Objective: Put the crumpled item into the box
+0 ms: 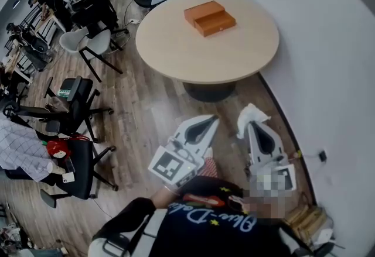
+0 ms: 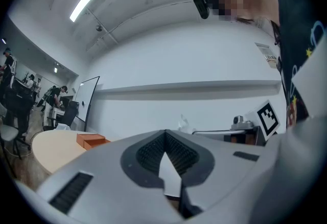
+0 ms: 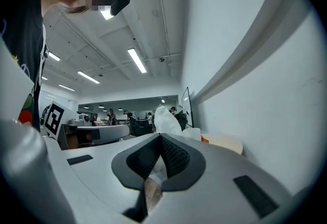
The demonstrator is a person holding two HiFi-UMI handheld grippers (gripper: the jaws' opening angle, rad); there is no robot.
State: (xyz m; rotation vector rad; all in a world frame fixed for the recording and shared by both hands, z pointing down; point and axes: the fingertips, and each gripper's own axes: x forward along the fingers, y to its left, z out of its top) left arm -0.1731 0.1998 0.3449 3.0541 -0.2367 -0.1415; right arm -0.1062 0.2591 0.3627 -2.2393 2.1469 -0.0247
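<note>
A person stands on a wood floor short of one round, pale table (image 1: 176, 45), holding two grippers close to the body. On the table's far half lies one orange box (image 1: 210, 18) in two flat pieces set side by side and touching. There is one crumpled item (image 1: 252, 114), a white wad of paper or tissue, and it is off the table, on the near side of it and towards the wall, pinched in the right gripper (image 1: 250, 125). That gripper's jaws are pressed together on the lower part of the wad; in the right gripper view the crumpled item (image 3: 164, 120) bulges out beyond the right gripper (image 3: 160, 137) tips, with a strip of it trapped between the ribbed pads. Its long axis runs roughly in line with the jaws, its free end pointing ahead towards the table. The left gripper (image 1: 212, 119), just beside the right one and also aimed at the table, has its jaws closed tip to tip with nothing between them, as the left gripper view shows (image 2: 166, 132).
</note>
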